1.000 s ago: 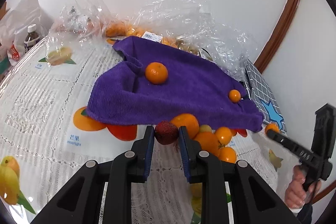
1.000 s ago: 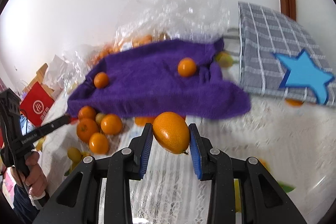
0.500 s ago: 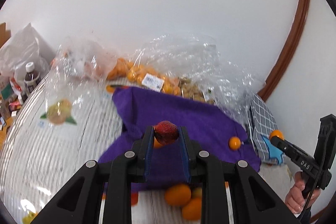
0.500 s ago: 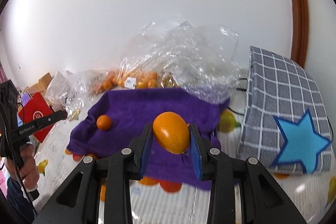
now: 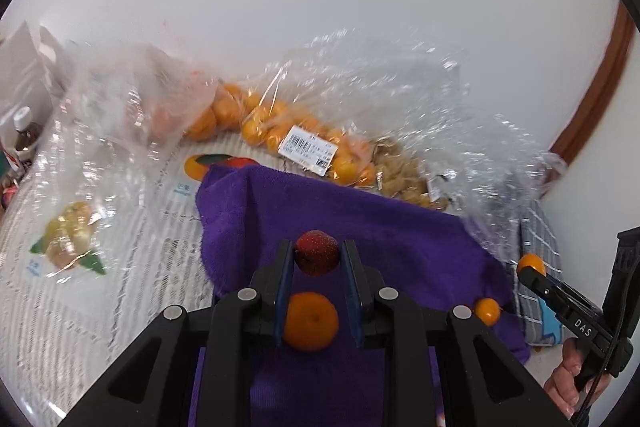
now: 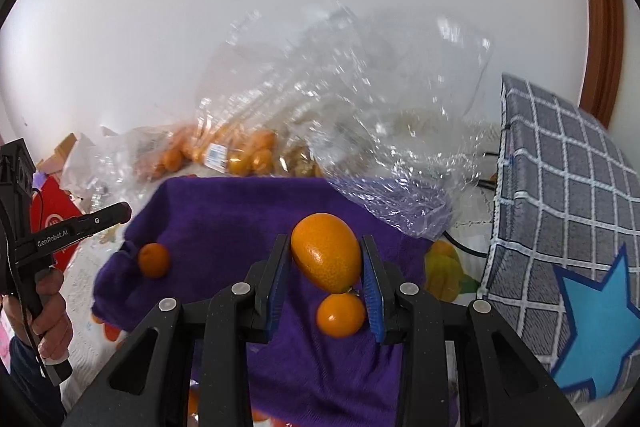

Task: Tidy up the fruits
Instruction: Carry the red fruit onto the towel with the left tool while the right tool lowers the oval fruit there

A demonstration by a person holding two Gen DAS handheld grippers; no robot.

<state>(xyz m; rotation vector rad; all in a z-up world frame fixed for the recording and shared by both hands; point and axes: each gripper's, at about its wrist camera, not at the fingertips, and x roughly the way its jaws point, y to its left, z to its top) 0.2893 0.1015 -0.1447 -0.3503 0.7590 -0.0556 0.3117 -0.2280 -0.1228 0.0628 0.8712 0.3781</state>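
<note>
Left claw [image 5: 317, 259] clamped on red berry [image 5: 317, 253], right claw [image 6: 326, 263] on oval orange fruit [image 6: 326, 251].

Fruits held above and resting on the purple cloth

A dark red bayberry [image 5: 317, 253] and an oval orange kumquat [image 6: 326, 251] are each clamped and lifted; a round mandarin [image 5: 310, 321] and a small kumquat [image 5: 487, 311] lie well apart on the spread, rumpled purple cloth [image 5: 384, 227].
</note>
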